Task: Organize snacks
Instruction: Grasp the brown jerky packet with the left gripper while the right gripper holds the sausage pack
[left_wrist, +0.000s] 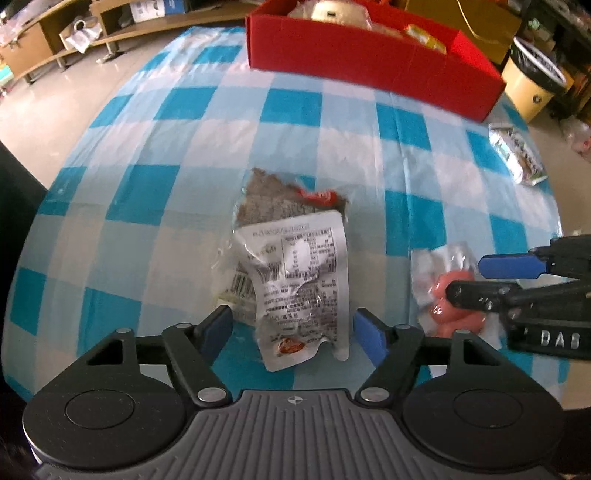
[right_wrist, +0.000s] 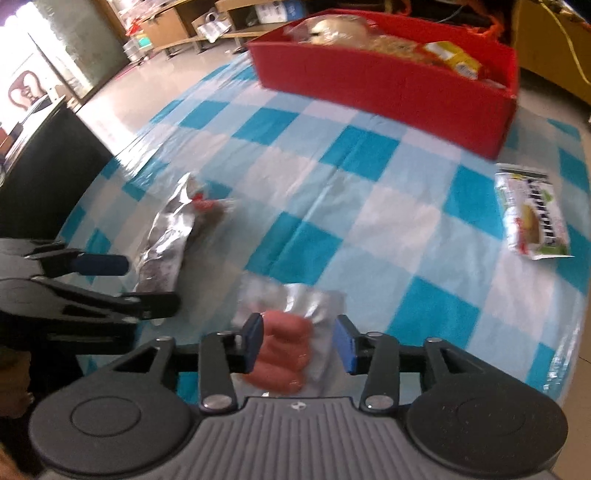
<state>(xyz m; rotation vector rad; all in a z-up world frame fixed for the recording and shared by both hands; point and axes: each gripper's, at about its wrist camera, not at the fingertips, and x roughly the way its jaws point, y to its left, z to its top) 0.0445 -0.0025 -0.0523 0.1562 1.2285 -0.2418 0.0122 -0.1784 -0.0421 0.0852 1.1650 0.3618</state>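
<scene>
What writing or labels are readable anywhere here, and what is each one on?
"DAB": raised letters on the black body of the right tool, cut off at the picture's edge.
Silver snack packet: label table and barcode, too small and crumpled to read.
Green-and-white packet: print too blurred.
Yellow packet in the red box: unreadable.

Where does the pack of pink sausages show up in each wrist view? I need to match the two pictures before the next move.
Left wrist view: the sausage pack lies at the right edge, partly behind the right gripper reaching in from that side.
Right wrist view: the same pack sits bottom centre, between that gripper's blue fingers.
Shared landmark: the red box at the far end of the checked tablecloth.
</scene>
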